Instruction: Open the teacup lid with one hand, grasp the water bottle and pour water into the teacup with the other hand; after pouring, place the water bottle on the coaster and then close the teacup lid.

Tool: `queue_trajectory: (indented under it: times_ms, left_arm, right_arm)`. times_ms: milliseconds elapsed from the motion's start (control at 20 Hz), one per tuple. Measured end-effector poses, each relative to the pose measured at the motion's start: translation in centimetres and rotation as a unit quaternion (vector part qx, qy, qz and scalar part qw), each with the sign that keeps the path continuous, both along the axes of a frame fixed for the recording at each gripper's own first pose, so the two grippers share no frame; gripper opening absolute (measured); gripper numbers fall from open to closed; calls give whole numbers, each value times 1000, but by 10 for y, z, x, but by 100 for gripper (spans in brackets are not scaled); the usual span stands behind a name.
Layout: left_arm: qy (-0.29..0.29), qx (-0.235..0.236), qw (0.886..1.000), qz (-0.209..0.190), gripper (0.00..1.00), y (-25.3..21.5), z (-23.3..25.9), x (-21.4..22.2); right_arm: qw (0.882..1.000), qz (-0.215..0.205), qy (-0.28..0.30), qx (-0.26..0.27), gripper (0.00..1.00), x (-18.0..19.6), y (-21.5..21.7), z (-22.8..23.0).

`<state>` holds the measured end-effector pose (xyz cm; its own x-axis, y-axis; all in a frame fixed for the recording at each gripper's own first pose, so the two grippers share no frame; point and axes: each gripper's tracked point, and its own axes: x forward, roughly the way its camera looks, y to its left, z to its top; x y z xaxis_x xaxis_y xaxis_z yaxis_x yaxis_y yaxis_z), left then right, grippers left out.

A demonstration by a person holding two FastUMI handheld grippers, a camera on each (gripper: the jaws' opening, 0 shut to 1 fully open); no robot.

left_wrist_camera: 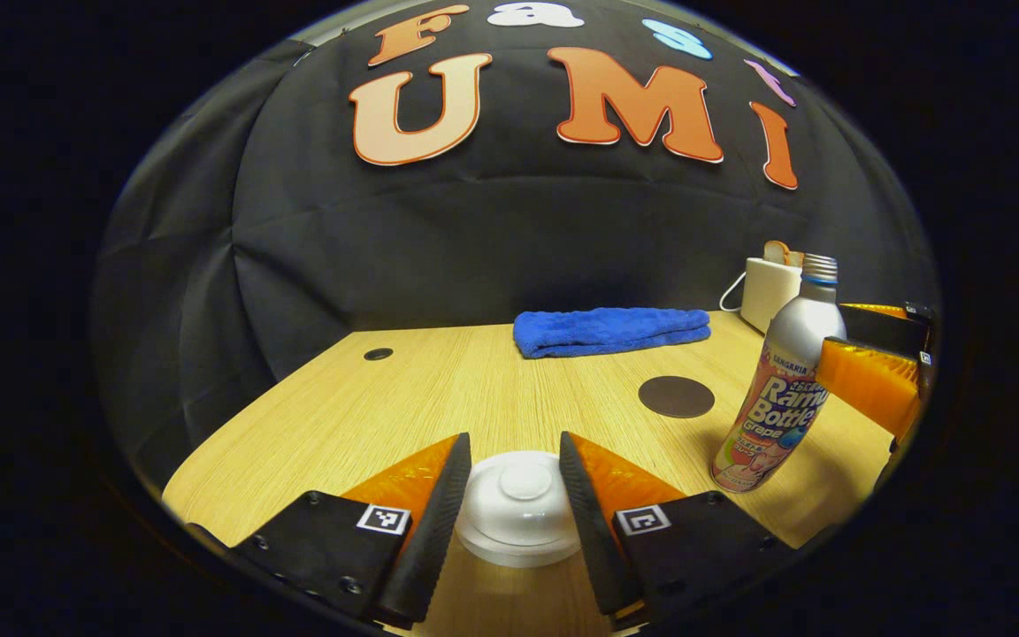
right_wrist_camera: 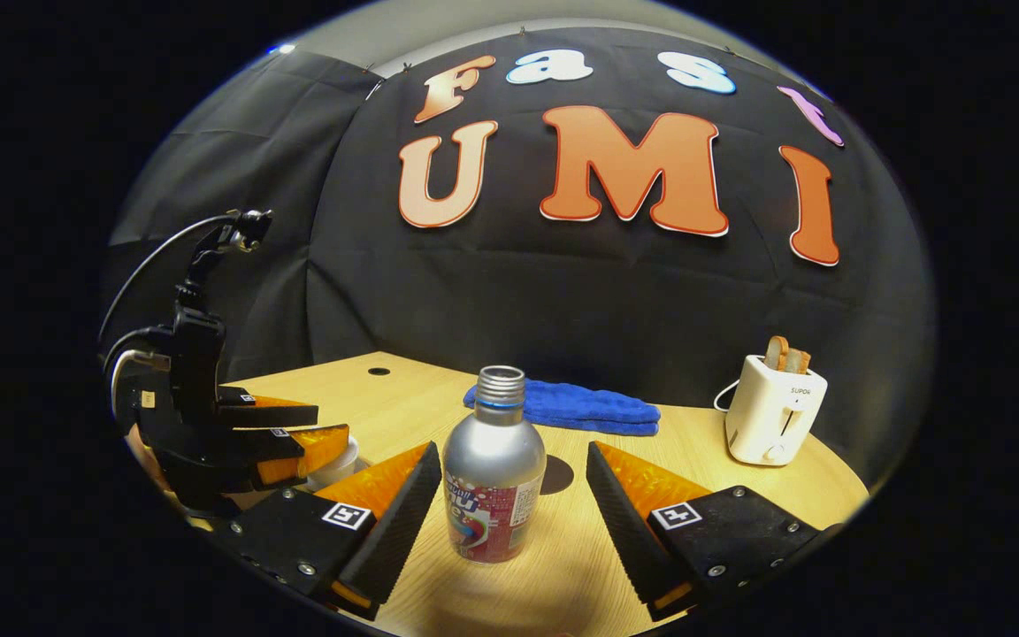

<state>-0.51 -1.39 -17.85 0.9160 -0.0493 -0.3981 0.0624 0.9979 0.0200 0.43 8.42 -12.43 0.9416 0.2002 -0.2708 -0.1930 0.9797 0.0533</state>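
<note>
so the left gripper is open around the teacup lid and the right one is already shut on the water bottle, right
Not quite. In the right gripper view the right gripper is open, its fingers either side of the water bottle with gaps. The left gripper is indeed open around the teacup lid.

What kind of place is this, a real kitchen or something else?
Probably a staged recording booth, not a real kitchen: black cloth hangs behind a wooden table, and a toaster, blue towel and water bottle are laid out like props.
</note>
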Motion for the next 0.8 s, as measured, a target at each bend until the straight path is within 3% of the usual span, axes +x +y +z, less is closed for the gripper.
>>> queue_trajectory:
  times_ms: [250,300,450,500,800]
  left_arm:
    - [-3,7,1000,-10,40,-4,0,2]
    - [-6,8,1000,-8,43,-3,3,2]
    - [-16,-3,1000,0,29,-1,2,4]
    - [-26,-10,1000,2,32,-2,7,6]
    - [-73,0,997,18,32,10,37,8]
  right_arm:
    - [1000,7,19,2,99,0,6,-12]
    - [1000,8,22,2,99,1,7,-15]
    - [999,13,33,1,99,2,10,-23]
    - [999,14,38,1,99,3,12,-26]
    - [997,22,75,2,99,4,20,-48]
